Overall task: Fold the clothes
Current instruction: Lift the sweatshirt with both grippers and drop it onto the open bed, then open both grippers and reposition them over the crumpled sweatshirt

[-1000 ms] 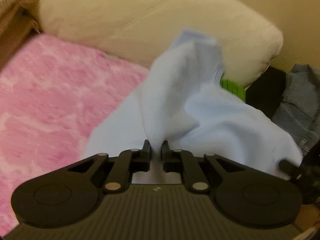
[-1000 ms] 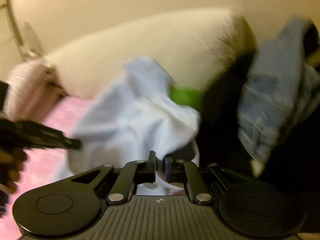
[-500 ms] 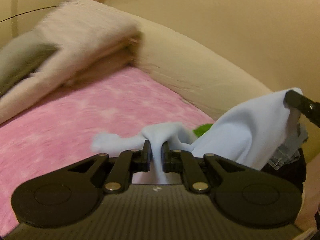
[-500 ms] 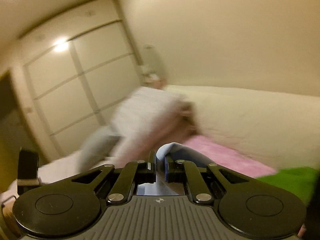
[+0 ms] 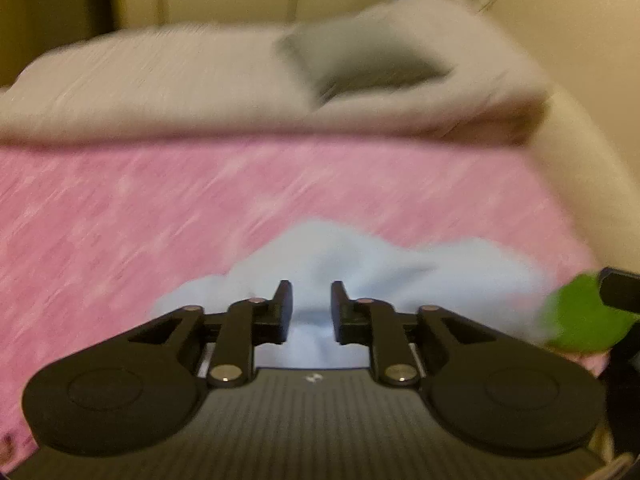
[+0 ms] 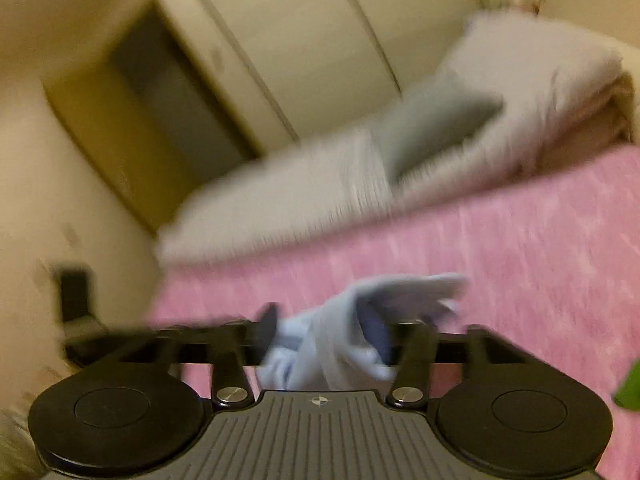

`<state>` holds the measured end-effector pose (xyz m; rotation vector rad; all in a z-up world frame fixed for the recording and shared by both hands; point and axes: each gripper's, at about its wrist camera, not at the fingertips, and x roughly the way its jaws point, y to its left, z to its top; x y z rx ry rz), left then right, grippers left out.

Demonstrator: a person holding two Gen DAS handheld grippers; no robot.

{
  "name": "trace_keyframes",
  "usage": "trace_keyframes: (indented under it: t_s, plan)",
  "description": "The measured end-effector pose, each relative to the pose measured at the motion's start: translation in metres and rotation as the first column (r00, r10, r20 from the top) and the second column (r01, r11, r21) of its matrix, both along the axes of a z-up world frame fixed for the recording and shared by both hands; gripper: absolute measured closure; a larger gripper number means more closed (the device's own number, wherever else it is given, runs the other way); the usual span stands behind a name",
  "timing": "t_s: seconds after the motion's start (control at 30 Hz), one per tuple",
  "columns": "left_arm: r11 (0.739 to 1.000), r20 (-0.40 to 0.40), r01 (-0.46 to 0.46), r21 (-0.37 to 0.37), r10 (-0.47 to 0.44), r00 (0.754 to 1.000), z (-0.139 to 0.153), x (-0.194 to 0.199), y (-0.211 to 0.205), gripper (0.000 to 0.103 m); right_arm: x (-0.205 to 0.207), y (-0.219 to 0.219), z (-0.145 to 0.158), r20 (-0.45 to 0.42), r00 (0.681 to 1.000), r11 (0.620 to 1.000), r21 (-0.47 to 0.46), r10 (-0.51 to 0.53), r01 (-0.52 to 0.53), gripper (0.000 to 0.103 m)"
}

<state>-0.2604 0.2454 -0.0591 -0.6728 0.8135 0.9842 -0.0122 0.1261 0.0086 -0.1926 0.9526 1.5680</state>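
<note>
A light blue garment (image 5: 360, 268) lies crumpled on the pink bed cover (image 5: 160, 208). My left gripper (image 5: 311, 304) is open just over its near edge, with cloth showing between the parted jaws. In the right wrist view the same garment (image 6: 360, 320) bunches between the wide-parted jaws of my right gripper (image 6: 328, 328), which is open. Both views are blurred by motion.
A folded whitish duvet with a grey pillow (image 5: 360, 60) lies across the far end of the bed. A green cloth (image 5: 580, 320) sits at the right edge, next to the other gripper's tip (image 5: 620, 288). A cream wall and wardrobe doors (image 6: 280, 20) stand behind.
Both grippers carried the blue garment from the clothes pile over to the pink cover and opened their jaws. The garment now rests on the bed.
</note>
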Motion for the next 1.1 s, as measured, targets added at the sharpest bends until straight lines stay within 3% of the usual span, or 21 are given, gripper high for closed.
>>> trace_keyframes:
  t_s: [0.03,0.2,0.33,0.43,0.6,0.8,1.1]
  plan:
    - [1.000,-0.024,-0.016,-0.018,0.016,1.000,-0.007,-0.016,-0.002,0.087,-0.017,0.010,-0.010,0.031,0.999,0.998,-0.057,0.010,-0.008,0.046]
    - [0.991,-0.093,-0.063,-0.117,0.053,0.994,-0.038,-0.078,-0.025,0.087,-0.059,0.011,-0.050,0.001,0.997,0.976,-0.207,0.075,-0.073,0.046]
    - [0.985,-0.111,-0.078,-0.151,0.062,0.992,-0.048,-0.095,-0.062,0.084,-0.080,0.012,-0.073,0.134,0.969,0.926,-0.347,0.205,-0.148,0.046]
    - [0.985,-0.123,-0.083,-0.153,0.065,0.990,-0.047,-0.093,-0.085,0.082,-0.088,-0.018,-0.103,0.156,0.951,0.894,-0.409,0.268,-0.185,0.046]
    - [0.988,-0.138,-0.095,-0.122,0.078,0.987,-0.047,-0.069,-0.126,0.076,-0.086,-0.061,-0.120,0.125,0.940,0.864,-0.446,0.318,-0.233,0.046]
    - [0.986,-0.169,-0.127,-0.108,0.108,0.980,-0.048,-0.037,-0.182,0.073,-0.060,-0.104,-0.122,0.146,0.923,0.857,-0.445,0.357,-0.262,0.046]
    - [0.968,-0.195,-0.231,-0.099,0.209,0.958,-0.044,-0.026,-0.256,0.071,-0.033,-0.144,-0.130,0.182,0.892,0.842,-0.447,0.415,-0.301,0.046]
